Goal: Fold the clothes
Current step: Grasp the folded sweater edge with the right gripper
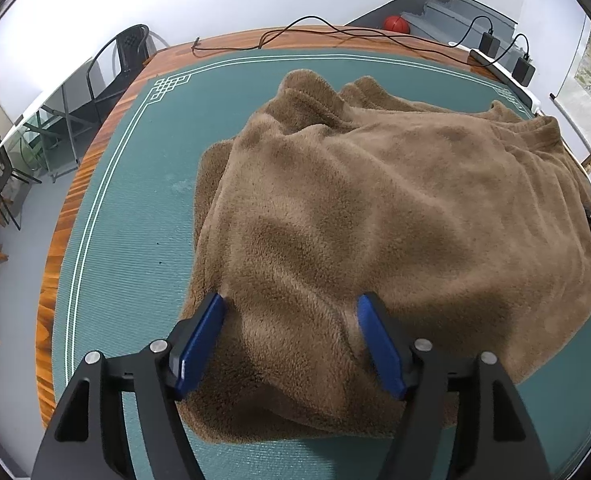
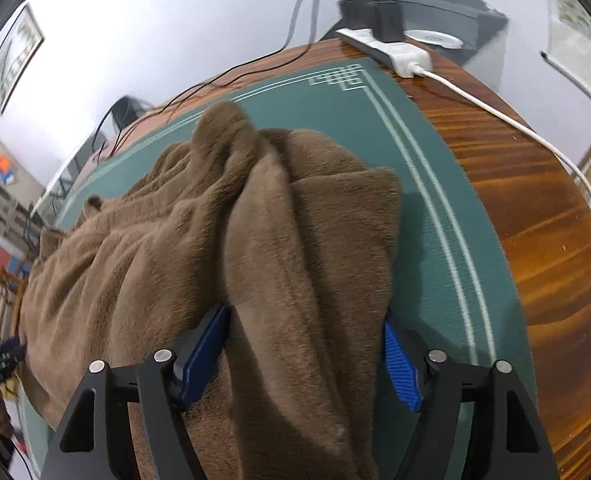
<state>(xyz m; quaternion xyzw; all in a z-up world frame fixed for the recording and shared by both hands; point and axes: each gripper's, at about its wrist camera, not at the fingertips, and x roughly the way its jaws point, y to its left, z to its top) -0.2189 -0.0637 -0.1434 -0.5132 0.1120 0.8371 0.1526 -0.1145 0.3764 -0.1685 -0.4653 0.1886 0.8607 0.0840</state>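
Left wrist view. Nearest the camera, the left gripper (image 1: 291, 312) is shown angled down over the near left part of a brown fleece garment (image 1: 375, 216), its blue pads (image 1: 199, 348) spread wide. A mound of fleece lies between the jaws; the left pad rests against the pile at the garment's edge, the right pad against its top surface, and no pinch is made. The garment is spread, bunched and rumpled, over a green mat (image 1: 135, 208) on a wooden table (image 1: 83, 168), with doubled layers visible along its left edge. Black cables (image 1: 335, 32) are seen on the far rim of the table, well apart from the work.

Right wrist view. Nearest the camera, the right gripper (image 2: 307, 332) is shown over the right end of the same garment (image 2: 175, 248), where a thick folded ridge runs between the jaws. These are likewise spread wide; the left pad (image 2: 207, 348) touches the fleece, while the right pad stands just beside the garment's edge over the mat (image 2: 427, 216). Nothing is clamped. A white power strip (image 2: 391, 52) lies at the far corner.

The step is judged to be the taking of a hold before a fold. The next move calls for both pairs of jaws to be closed on the near layers, then lifted together and carried over
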